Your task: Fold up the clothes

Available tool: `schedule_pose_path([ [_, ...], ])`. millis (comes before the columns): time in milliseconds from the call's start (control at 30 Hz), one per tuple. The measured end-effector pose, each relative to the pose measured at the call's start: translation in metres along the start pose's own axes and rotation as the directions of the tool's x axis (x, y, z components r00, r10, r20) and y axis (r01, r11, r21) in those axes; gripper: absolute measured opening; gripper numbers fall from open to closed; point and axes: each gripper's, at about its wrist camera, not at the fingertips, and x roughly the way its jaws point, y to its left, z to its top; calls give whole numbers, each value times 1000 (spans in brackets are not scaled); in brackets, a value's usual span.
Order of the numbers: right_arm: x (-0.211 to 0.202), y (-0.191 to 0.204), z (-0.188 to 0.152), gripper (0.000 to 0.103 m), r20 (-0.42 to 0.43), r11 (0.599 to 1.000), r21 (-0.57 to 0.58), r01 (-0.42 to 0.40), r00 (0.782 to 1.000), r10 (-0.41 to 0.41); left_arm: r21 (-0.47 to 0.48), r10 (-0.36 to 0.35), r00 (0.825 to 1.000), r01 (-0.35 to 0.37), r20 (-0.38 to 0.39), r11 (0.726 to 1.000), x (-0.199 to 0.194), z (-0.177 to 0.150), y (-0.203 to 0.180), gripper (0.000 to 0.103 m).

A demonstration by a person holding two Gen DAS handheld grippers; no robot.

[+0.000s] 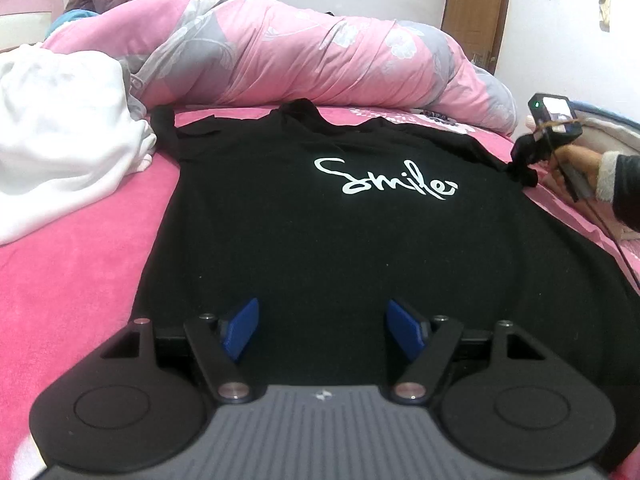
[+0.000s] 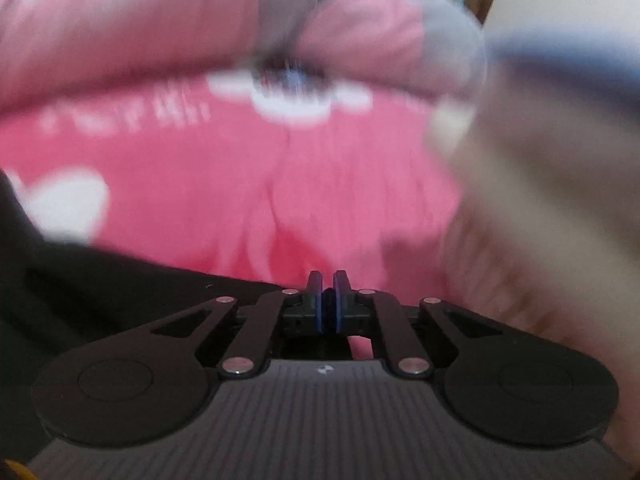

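While the black T-shirt (image 1: 320,232) lies spread flat on the pink bed sheet (image 1: 80,280), the left gripper (image 1: 322,332) hovers over its lower hem with its jaws standing wide apart and nothing between the blue pads (image 1: 240,330); only black cloth shows beneath the gap. Ahead of these jaws the shirt's white "Smile" lettering (image 1: 384,180) sits up toward the collar, and beyond the collar a rolled pink and grey floral quilt (image 1: 320,52) stretches across the bed. Ahead and to the left of the jaws, a heap of white fabric (image 1: 60,132) rests just beside the shirt's left sleeve.

Far ahead and to the right of the left jaws, the right gripper (image 1: 524,160) is held by a hand (image 1: 576,164) in a dark sleeve with a fluffy white cuff (image 1: 608,176), and a bunched black bit of the shirt's right sleeve is gathered at its tip. In the right wrist view, which is smeared by blur, the right gripper's jaws are almost closed, the blue pads (image 2: 318,300) leaving only a thin slit; a little dark material seems to sit in that slit, though the blur hides whether it is cloth. Black shirt fabric lies to the left of these jaws, and pink sheet with white prints lies ahead.
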Motion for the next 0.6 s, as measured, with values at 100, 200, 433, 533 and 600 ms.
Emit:
schedule_pose_path([
  [100, -12, 10, -8, 40, 48, 992, -104, 76, 996, -71, 2, 2, 1000, -2, 1, 1000, 0, 0, 0, 73],
  [200, -38, 17, -12, 63, 130, 976, -186, 114, 987, -91, 3, 2, 1000, -2, 2, 1000, 0, 0, 0, 73],
  [433, -117, 19, -8, 81, 260, 977, -196, 78, 965, -25, -3, -5, 1000, 5, 5, 1000, -1, 0, 0, 73],
  [533, -169, 9, -21, 81, 313, 981, -191, 31, 949, 31, -5, -7, 1000, 7, 5, 1000, -1, -1, 1, 73],
  [600, -209, -5, -37, 81, 337, 984, -176, -13, 939, 73, -4, -6, 1000, 6, 5, 1000, -1, -1, 1, 73],
])
